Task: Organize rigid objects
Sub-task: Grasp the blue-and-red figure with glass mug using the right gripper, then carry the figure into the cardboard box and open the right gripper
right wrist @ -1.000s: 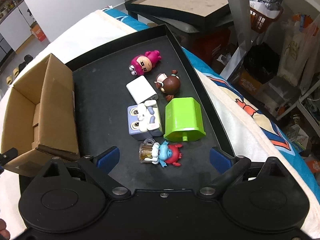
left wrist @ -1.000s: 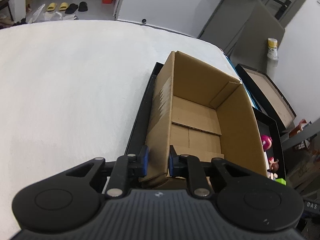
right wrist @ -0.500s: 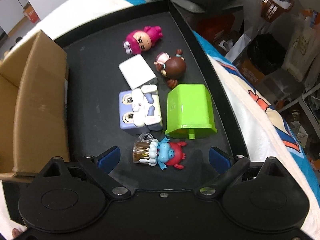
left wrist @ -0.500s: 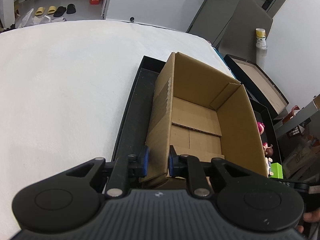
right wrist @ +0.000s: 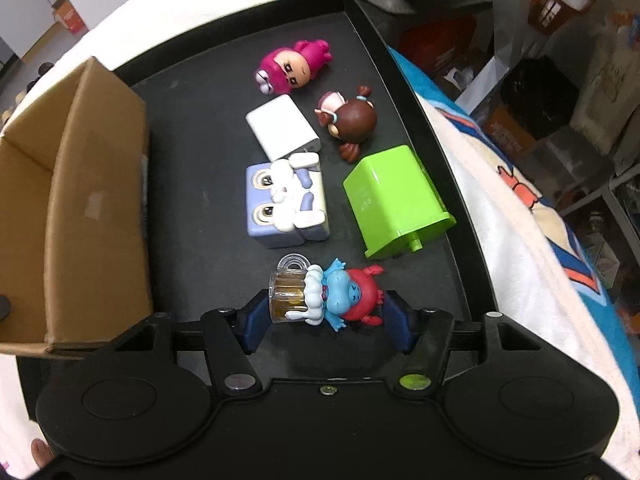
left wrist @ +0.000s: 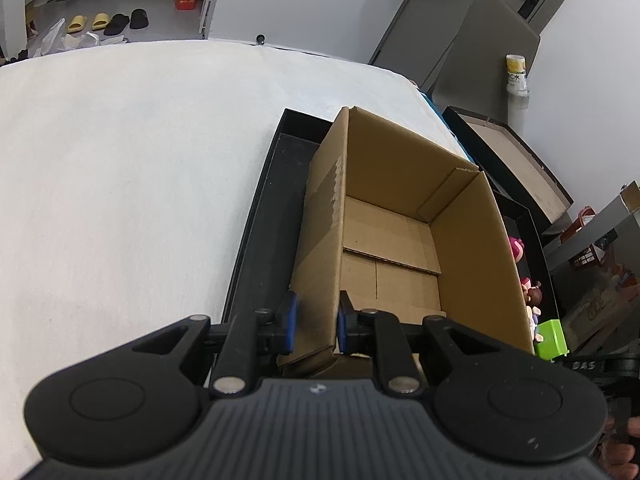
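Observation:
My left gripper is shut on the near wall of an open, empty cardboard box standing in a black tray. In the right wrist view the box is at the left of the tray. Beside it lie a pink figure, a brown-haired figure, a white block, a lilac cube toy and a green box. My right gripper points down, its jaws closing on a blue figure with a beer mug; the pads touch both its ends.
The tray rests on a white tabletop. A blanket with an orange and blue print hangs off the right edge. A black-framed board and bags and boxes crowd the floor to the right. A hand shows at the lower right.
The right jaws came in from wide apart onto the blue figure, and that gripper sank a little toward the tray. The left gripper stays clamped on the box wall.

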Tool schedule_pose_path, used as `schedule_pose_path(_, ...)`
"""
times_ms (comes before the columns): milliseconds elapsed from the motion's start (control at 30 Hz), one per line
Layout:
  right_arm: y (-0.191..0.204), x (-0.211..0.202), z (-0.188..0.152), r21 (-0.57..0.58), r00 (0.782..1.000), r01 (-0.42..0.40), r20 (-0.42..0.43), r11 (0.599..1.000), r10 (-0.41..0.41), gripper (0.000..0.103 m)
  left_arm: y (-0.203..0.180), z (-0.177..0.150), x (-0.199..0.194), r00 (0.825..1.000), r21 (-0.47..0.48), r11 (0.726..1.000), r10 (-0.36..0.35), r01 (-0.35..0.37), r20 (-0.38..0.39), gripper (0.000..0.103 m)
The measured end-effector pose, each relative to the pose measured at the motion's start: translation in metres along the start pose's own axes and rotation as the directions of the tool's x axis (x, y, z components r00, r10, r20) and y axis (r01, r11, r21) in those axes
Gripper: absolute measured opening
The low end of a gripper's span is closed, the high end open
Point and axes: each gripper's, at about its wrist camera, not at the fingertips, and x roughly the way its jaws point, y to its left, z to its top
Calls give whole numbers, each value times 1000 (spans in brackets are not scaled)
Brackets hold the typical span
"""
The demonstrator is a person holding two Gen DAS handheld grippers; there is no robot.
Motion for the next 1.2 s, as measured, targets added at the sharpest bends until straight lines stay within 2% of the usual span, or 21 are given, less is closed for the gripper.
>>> schedule_pose_path(400, 25, -63, 9, -79, 994, -1, 112, 997, 10, 58, -2, 2, 1, 1000, 8, 1000, 1, -1, -11, 18)
schedule_pose_path(700, 40, -97, 18, -130, 984, 7, 179, 991, 17, 58, 0, -1, 1, 1000, -28, 1000, -9, 8, -17, 18)
schedule_pose_path(1200, 73, -123, 20, -213, 970, 31, 244, 976, 22, 58, 3, -2, -3, 1000, -46, 999, -8, 7, -15, 18)
